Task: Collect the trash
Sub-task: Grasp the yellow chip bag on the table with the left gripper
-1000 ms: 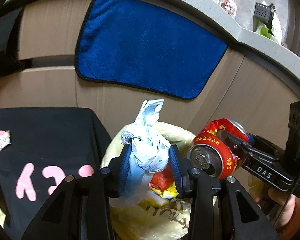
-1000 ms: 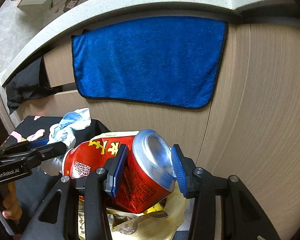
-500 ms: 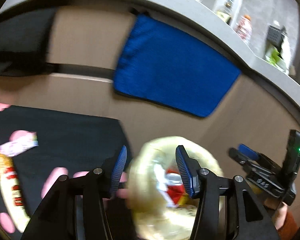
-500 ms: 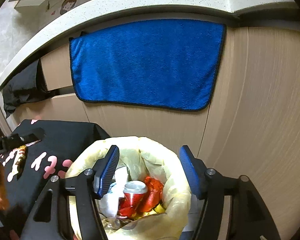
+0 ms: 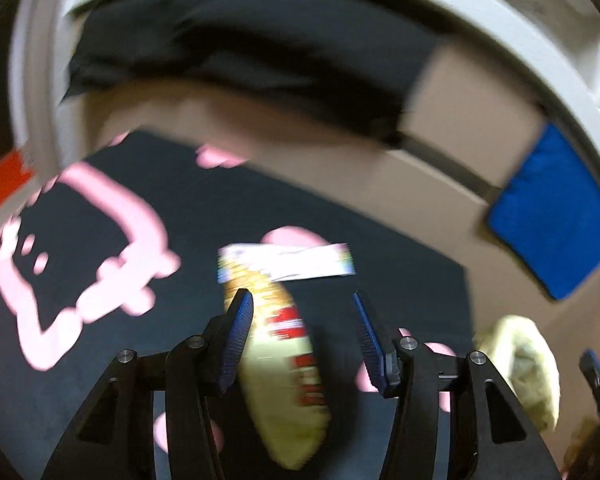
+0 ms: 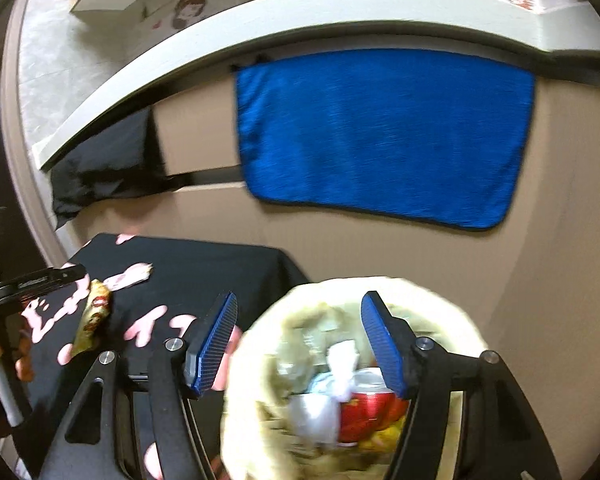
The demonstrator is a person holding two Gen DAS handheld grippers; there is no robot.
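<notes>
My left gripper (image 5: 300, 308) is open and empty above a yellow snack wrapper (image 5: 284, 376) that lies on the black cloth with pink print (image 5: 100, 320). A white and pink wrapper (image 5: 300, 260) lies just beyond it. My right gripper (image 6: 298, 316) is open and empty over the trash bin with a yellow bag (image 6: 256, 360). The red can (image 6: 364, 412) and the crumpled white tissue (image 6: 340, 364) lie inside the bin. The right wrist view also shows the left gripper (image 6: 32, 280) beside the yellow wrapper (image 6: 92, 320). The left wrist view is blurred.
A blue towel (image 6: 380, 136) hangs on the beige cabinet front (image 6: 560, 280) behind the bin. A white counter edge (image 6: 260, 28) runs above. The bin (image 5: 520, 368) stands at the right of the black cloth.
Both grippers opened and dropped the tissue and the red can into the bin. The left gripper then swung left over the black cloth to the yellow wrapper. The right gripper drew back slightly.
</notes>
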